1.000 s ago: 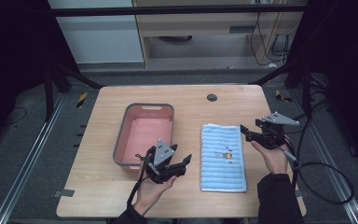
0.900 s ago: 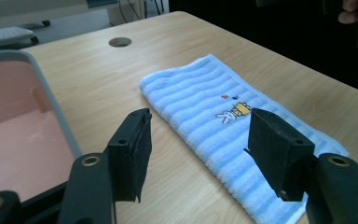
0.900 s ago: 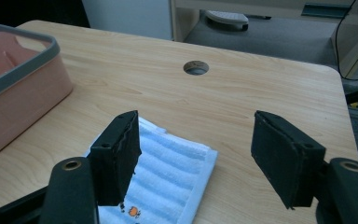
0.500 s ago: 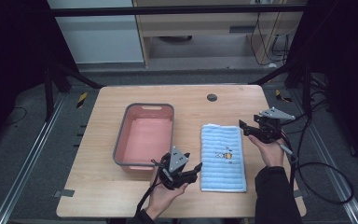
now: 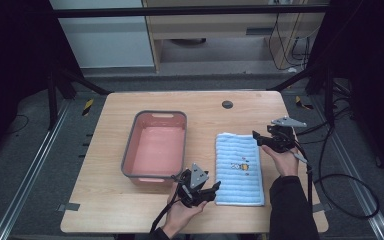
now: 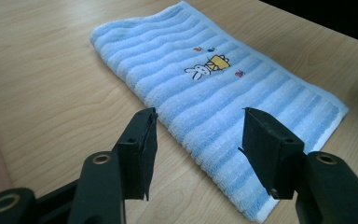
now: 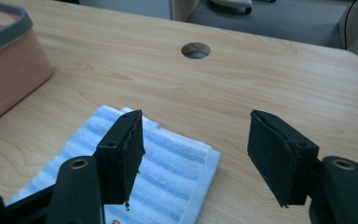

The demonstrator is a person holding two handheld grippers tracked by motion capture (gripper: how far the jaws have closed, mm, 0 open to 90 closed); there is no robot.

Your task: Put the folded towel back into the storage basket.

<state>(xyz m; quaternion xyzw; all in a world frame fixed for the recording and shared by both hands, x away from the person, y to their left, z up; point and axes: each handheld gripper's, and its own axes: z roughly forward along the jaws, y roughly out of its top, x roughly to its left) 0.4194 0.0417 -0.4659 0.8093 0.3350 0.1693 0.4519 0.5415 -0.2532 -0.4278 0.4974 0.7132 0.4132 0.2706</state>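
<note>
Towel (image 5: 239, 169): blue, flat on table (image 5: 105, 210)
Left gripper (image 5: 207, 191): jaws spread at its near corner
Right gripper (image 5: 261, 140): jaws spread at its far corner

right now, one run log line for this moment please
left gripper: open, at near corner of folded blue striped towel | right gripper: open, at far corner | pink plastic tub: empty

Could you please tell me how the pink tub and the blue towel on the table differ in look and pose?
The pink tub is a rigid, open container with raised walls and a grey rim; the blue towel is soft and lies flat, folded. The tub is plain inside, while the towel is striped and carries a small cartoon print. The tub sits left of the towel, and only the towel has a tool at each end: the left tool and right tool. Both are rectangular and rest on the wooden table.
</note>
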